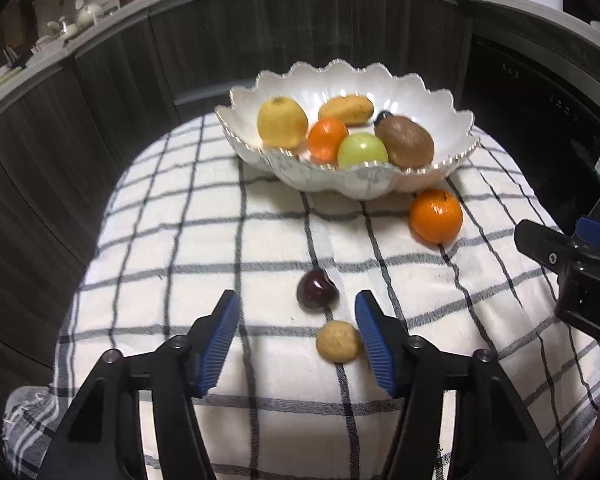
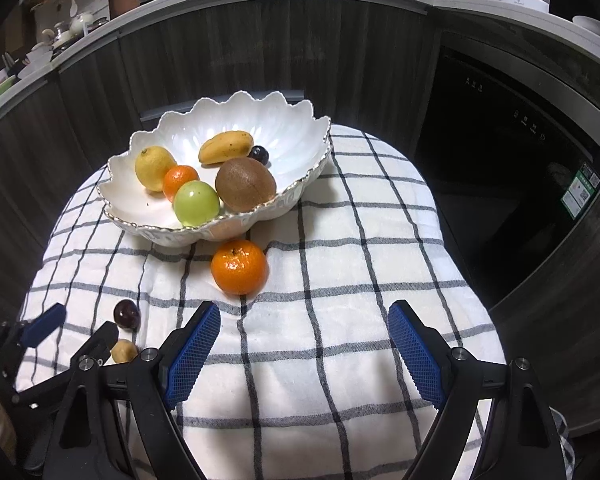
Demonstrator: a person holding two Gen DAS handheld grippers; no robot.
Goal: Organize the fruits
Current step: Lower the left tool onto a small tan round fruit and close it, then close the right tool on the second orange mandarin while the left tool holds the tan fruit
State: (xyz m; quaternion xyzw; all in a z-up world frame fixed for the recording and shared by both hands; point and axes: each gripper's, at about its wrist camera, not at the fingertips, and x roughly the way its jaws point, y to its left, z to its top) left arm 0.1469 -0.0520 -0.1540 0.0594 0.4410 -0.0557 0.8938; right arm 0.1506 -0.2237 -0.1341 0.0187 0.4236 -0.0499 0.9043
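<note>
The small tan fruit (image 1: 337,341) lay on the checked cloth (image 1: 180,240), touching or just beside the right pad of the left gripper (image 1: 298,338), whose jaws stood apart around it without clamping. A lopsided closing could probably nudge it into the dark plum (image 1: 317,289) just beyond, or roll it off. The right gripper (image 2: 303,350) angled downward, wide and empty, near the large orange (image 2: 240,266) before the scalloped bowl (image 2: 260,120) of fruit.
</note>
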